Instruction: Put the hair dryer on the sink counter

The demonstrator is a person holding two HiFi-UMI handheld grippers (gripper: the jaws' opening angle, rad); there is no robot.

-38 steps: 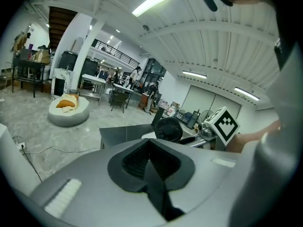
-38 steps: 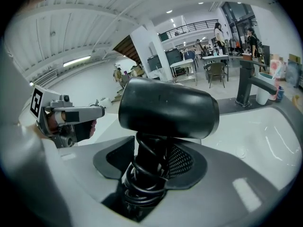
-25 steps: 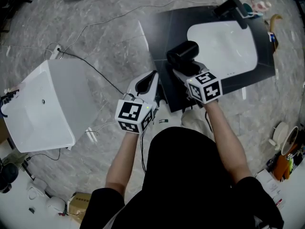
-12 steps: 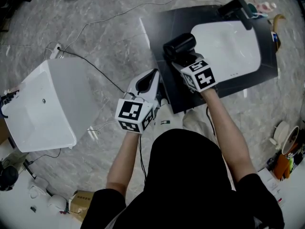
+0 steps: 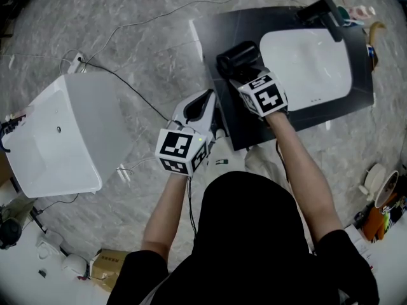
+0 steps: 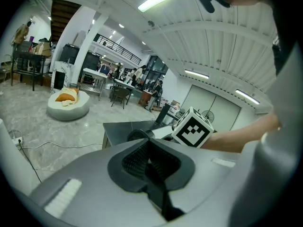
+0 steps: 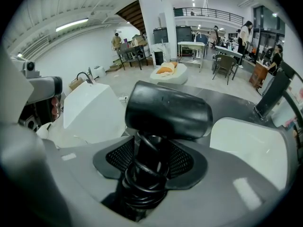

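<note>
Left gripper (image 5: 202, 107) was pinched closed on nothing, parked just off the counter's near edge, so basically out of it. Right gripper (image 5: 247, 76) had the hair dryer (image 5: 238, 57) clamped by its cord-wrapped handle. The barrel lay crosswise to the jaws, over the dark sink counter (image 5: 219, 27) strip left of the white basin (image 5: 305, 62). Straight down looked like the move to me.

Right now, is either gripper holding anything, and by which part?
The right gripper holds the black hair dryer by its handle, which has the cord wound round it. The left gripper holds nothing; its jaws are together.
</note>
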